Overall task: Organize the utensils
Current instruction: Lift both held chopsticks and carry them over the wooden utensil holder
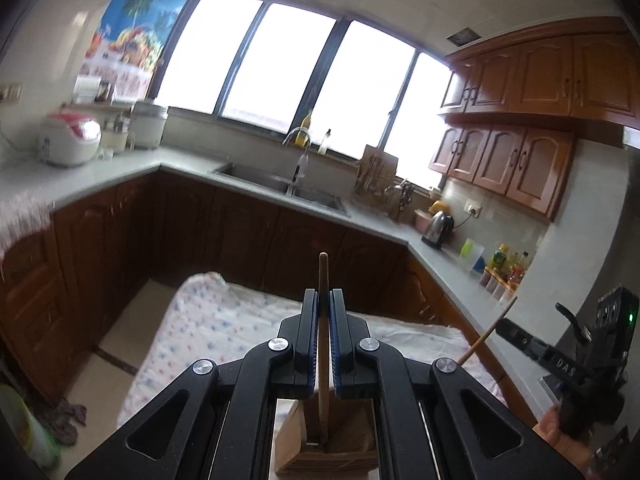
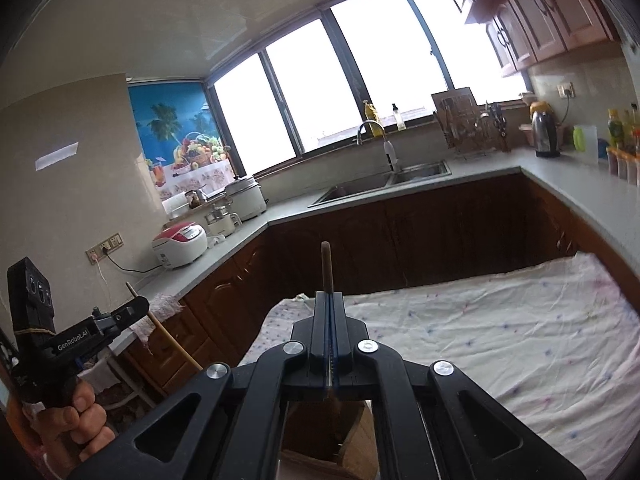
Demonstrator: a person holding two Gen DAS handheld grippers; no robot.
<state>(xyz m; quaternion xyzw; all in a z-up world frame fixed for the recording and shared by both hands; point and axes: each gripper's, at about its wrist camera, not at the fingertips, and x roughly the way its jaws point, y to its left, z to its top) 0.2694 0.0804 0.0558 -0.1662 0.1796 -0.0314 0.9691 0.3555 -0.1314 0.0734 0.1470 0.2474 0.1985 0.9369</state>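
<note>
Only the left wrist view shows the chopstick [image 1: 323,344] entering the wooden holder [image 1: 328,446].

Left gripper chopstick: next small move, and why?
Probably lower it a little further, then open. The left gripper is shut on a chopstick whose lower end already sits over the wooden holder below the jaws. The right gripper also holds a chopstick over a holder.

You see a rice cooker [image 2: 180,243] on the grey counter [image 2: 224,252], left of the sink [image 2: 384,186]. A kettle [image 2: 545,134] stands near the bottles [image 2: 618,128], under the cabinets [image 1: 532,76].
</note>
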